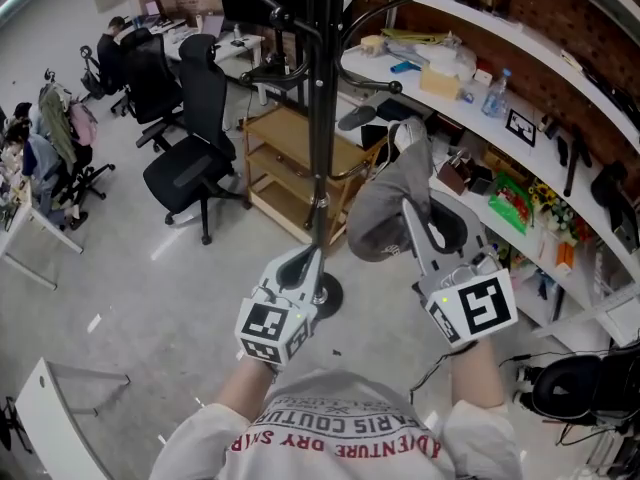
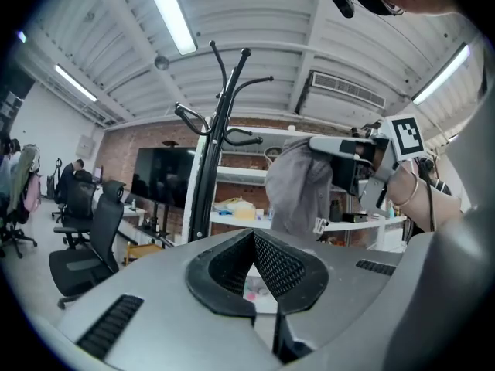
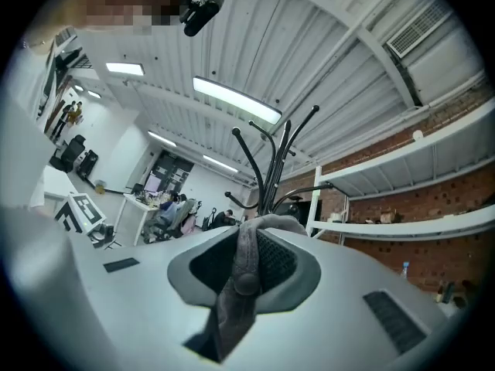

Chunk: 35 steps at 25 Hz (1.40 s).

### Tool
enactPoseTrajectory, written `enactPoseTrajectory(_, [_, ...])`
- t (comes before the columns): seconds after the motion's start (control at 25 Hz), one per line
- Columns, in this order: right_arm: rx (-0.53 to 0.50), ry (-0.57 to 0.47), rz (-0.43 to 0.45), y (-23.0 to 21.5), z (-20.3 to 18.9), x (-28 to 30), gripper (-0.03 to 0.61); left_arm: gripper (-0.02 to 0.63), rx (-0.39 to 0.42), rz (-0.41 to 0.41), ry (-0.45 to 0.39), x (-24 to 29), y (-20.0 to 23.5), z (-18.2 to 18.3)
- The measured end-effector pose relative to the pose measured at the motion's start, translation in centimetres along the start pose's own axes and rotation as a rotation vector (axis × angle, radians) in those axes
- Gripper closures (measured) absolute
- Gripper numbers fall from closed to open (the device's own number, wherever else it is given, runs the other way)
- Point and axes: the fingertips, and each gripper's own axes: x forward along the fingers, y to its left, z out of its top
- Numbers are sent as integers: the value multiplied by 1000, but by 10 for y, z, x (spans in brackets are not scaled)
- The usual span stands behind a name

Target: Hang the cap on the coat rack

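– Your right tool (image 1: 408,213) is clamped narrow on a fold of the grey cap (image 1: 385,208). Its own view shows cloth filling the gap between the pads and hanging out below.
– Where's the cap against the rack?
– Centre of the head view, dangling just right of the black pole of the coat rack (image 1: 318,118). The left gripper view puts its top about level with the lowest arms. The nearest free one, I'd say, is the knobbed hook (image 1: 395,86) reaching right, above the cap in the frame.
– How do I do it well?
– Raise the cap's opening past the knob and bring the hollow over the tip. Then lower so the crown bears the weight, not the pinched fold. It hangs limp and will likely swing, so go slowly and release only once it sits.
– And my left tool (image 1: 318,253)?
– Jaws drawn together, nothing between them, low beside the pole. In its own view the pole stands off to the left, so it grips nothing. Use it to steady the pole if the rack wobbles.
– Containers?
– None in play. The cap's hollow faces away, so I can't see inside. What lies on the wooden trolley (image 1: 290,168) behind the pole I can't tell. The bench (image 1: 352,68) at upper right carries a bottle (image 1: 495,93) and a pale block (image 1: 440,80), apart from the cap.
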Motion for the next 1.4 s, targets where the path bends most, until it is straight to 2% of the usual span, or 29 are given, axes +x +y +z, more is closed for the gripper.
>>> enactPoseTrajectory(0.28, [-65,-88,-13,-12,44,21,525,609,-3,-4,9,-1,3,-3])
enactPoseTrajectory(0.52, [-82,-114,-30,-33,55,38,525,609,4,15,-5,6,17,5])
enactPoseTrajectory(0.72, [-43,-99,-29,-44,43,52,525,609,-6,15,11,10,22,-1])
enactPoseTrajectory(1.4, [110,5,-57,-65,-38,70,525,609,-36,28,89,29,30,-29])
